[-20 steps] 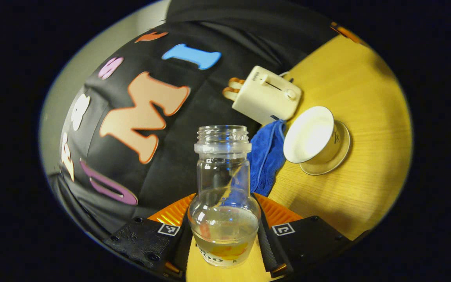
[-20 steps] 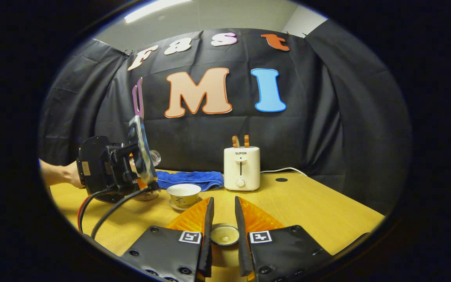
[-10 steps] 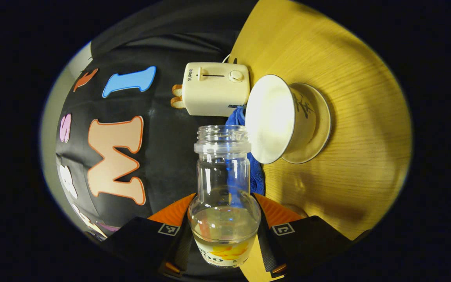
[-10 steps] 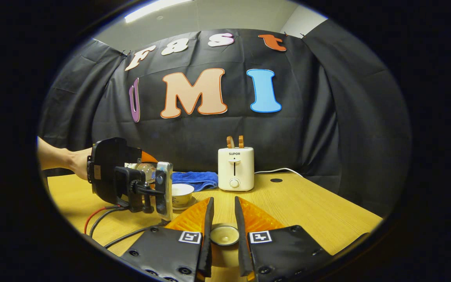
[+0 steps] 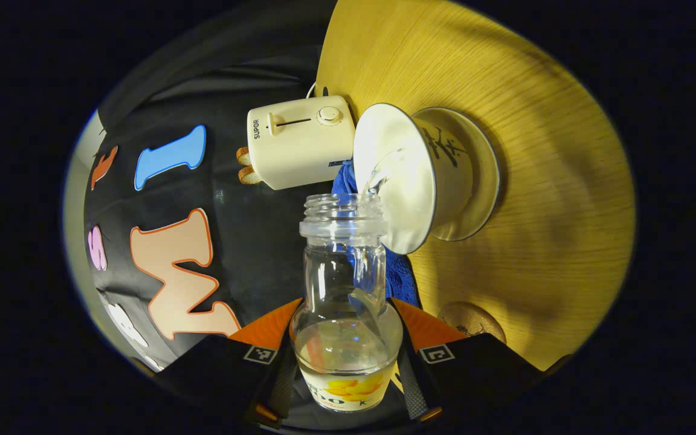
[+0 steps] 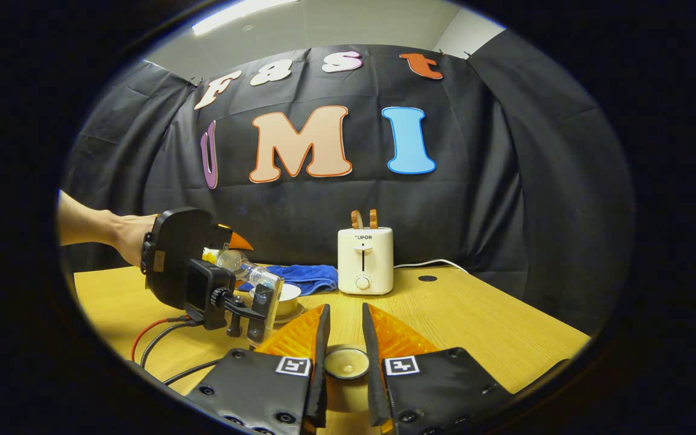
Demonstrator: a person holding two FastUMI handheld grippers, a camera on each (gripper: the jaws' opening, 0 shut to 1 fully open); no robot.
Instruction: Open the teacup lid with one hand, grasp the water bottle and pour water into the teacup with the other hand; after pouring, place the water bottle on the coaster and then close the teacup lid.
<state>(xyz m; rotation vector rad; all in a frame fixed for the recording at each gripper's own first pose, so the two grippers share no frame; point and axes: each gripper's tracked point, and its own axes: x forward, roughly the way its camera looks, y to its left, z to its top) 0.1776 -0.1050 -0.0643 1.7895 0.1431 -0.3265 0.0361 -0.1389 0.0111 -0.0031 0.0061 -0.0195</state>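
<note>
Gripping water bottle (image 5: pixel 346 302) and teacup lid (image 6: pixel 347 364), jaws closed; teacup (image 6: pixel 281 297) half hidden

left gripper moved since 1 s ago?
Yes. In the right gripper view the left gripper has tipped over and shifted right toward the toaster, bringing the bottle over the teacup.

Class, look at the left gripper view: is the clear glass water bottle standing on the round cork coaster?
No: the clear glass water bottle is tipped over the white teacup, while the round cork coaster lies bare.
</note>
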